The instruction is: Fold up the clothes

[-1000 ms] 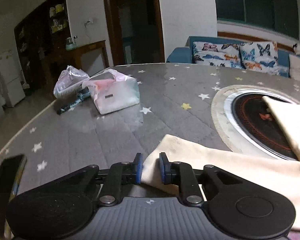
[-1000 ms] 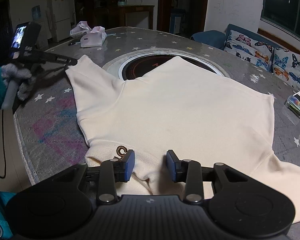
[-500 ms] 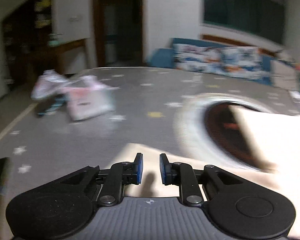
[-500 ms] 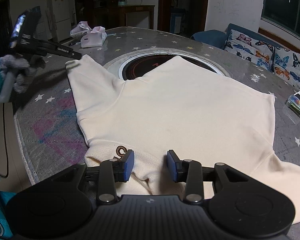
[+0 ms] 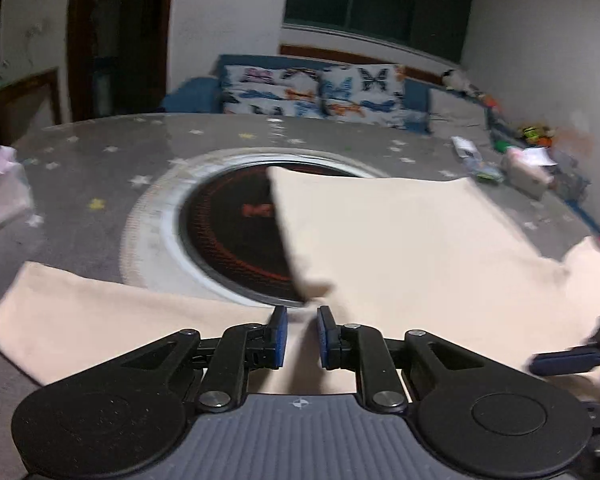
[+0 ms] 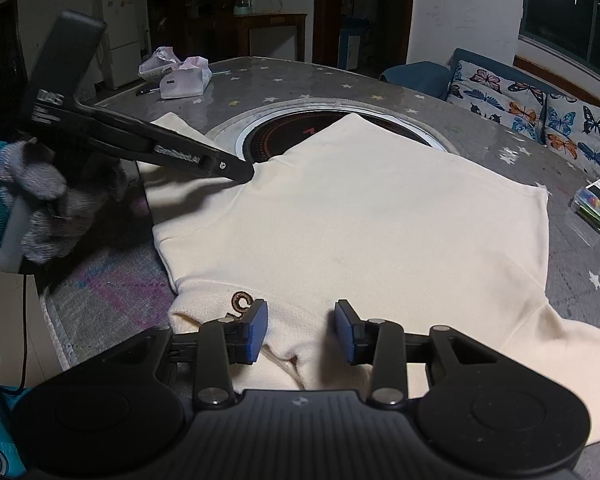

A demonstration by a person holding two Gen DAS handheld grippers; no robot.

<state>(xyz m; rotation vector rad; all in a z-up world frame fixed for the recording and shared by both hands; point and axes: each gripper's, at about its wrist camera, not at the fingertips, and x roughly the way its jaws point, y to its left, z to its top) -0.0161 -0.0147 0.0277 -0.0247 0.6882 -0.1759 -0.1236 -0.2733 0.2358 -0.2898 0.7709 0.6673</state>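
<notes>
A cream sweatshirt [image 6: 360, 208] lies spread flat on the round grey star-patterned table [image 6: 308, 76], partly over the black round hob [image 6: 296, 136]. My left gripper [image 5: 302, 336] hovers open over the sleeve's armpit area, with the sleeve [image 5: 100, 320] stretching left. In the right wrist view it [image 6: 240, 172] reaches in from the left, its tips at the garment. My right gripper [image 6: 300, 330] is open, its blue pads astride a raised fold of the collar edge, beside a small brown logo [image 6: 242, 302].
A tissue pack and plastic bag [image 6: 180, 76] lie at the far left of the table. Small packets [image 6: 594, 204] lie at the right edge. A butterfly-print sofa [image 5: 320, 96] stands behind the table.
My left gripper has let go of the sleeve end and swung right along the sleeve toward the body of the sweatshirt. The right gripper has not moved.
</notes>
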